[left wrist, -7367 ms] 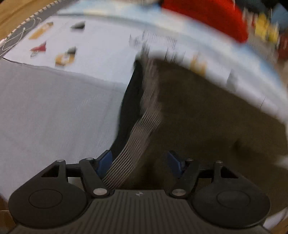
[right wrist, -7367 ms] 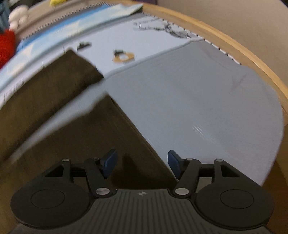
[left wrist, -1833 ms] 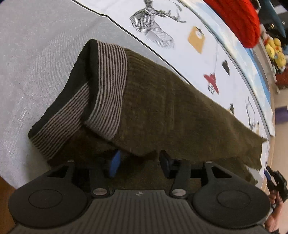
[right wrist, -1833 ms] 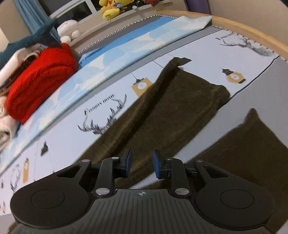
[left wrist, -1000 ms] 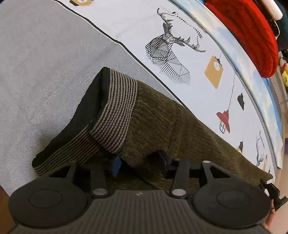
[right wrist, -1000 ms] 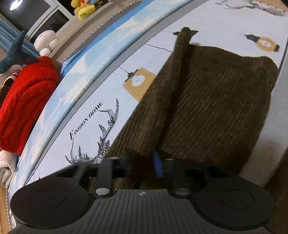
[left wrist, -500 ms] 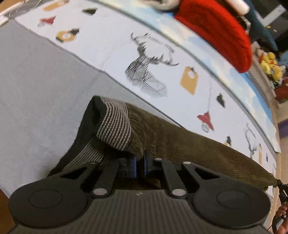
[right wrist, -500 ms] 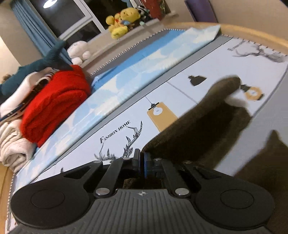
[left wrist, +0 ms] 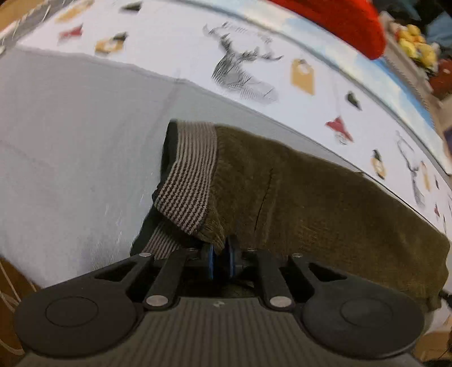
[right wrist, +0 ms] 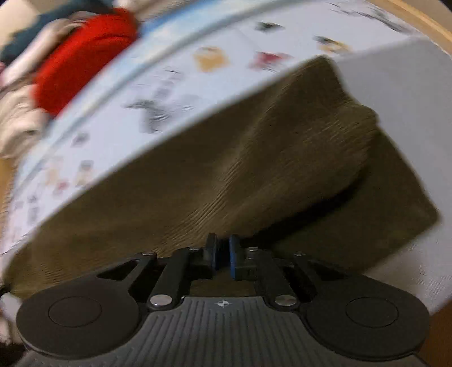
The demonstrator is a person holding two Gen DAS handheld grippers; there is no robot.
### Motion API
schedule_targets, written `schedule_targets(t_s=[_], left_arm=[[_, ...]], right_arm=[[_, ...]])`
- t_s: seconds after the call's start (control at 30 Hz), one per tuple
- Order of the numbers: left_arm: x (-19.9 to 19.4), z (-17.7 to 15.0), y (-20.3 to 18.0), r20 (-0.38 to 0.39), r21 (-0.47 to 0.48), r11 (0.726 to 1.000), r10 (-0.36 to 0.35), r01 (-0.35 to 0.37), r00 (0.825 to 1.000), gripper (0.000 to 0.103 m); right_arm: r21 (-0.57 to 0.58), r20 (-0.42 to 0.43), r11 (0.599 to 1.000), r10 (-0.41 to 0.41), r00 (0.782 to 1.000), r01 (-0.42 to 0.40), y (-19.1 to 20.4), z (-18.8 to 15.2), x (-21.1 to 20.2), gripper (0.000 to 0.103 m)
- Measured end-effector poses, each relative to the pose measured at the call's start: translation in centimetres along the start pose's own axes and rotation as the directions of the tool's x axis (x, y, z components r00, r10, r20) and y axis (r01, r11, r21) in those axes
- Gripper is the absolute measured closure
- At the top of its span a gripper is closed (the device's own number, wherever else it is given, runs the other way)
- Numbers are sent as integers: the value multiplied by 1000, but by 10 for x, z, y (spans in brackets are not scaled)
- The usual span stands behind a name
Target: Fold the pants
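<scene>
Pants (left wrist: 310,197) lie across the bed (left wrist: 70,141) before me, waistband (left wrist: 192,180) at their left end (folded layer lifted off the lower one). Printed sheet (left wrist: 254,56) behind them; sweater (left wrist: 339,19) farther back.

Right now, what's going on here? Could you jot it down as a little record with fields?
garment: olive corduroy pants, striped waistband
surface: grey sheet beside a printed sheet with a deer drawing
left hand-held gripper: shut on the pants just below the waistband
right hand-held gripper: shut on the pants' edge, a folded layer lying beyond it
background: red knit at the far side, yellow plush toys
image quality: right view blurred
</scene>
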State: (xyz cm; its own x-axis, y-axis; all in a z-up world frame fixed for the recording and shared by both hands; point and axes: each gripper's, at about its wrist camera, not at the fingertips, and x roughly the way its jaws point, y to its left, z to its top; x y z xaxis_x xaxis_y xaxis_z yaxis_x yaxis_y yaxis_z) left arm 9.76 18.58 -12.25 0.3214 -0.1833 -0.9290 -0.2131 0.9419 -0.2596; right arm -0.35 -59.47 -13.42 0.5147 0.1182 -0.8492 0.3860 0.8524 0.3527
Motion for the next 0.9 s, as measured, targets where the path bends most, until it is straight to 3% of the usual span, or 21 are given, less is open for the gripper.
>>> schedule_targets(t_s=[0.07,0.1,0.17,0.27,0.3,0.37,0.47,0.53,0.67,0.9], left_arm=[[1,5,3,12,-46,999,-17,17,1000,87],[3,7,5,10,-79,996,-30,31,999,80],[7,8,7,-8,-124,992,-38,37,999,72],[14,12,9,-34,-155,988,-22,16,999,66],[16,13,11,-40,-168,986,-15,9,999,61],[23,16,18,-50,-199,980,-5,-5,999,59],[29,21,27,-62,-244,969,16,-31,998,52],[27,23,30,-42,-248,967,49,-58,998,45],[27,27,31,-25,-264,963,44,-49,999,45],[32,26,29,-43,-255,966,40,-50,998,45]], right_arm=[[112,35,993,-40,999,36,-31,10,1,91],[184,53,982,-53,997,42,-46,15,1,90],[350,95,936,-71,993,33,-76,22,1,79],[520,122,854,-82,989,7,-108,28,8,76],[558,125,830,-95,988,9,-115,28,10,76],[615,135,788,-129,982,19,-126,31,14,71],[650,132,760,-136,982,18,-131,34,21,70],[654,128,756,-148,981,28,-127,35,22,70],[642,109,765,-152,982,47,-125,34,23,66],[534,52,844,-86,995,45,-106,38,34,55]])
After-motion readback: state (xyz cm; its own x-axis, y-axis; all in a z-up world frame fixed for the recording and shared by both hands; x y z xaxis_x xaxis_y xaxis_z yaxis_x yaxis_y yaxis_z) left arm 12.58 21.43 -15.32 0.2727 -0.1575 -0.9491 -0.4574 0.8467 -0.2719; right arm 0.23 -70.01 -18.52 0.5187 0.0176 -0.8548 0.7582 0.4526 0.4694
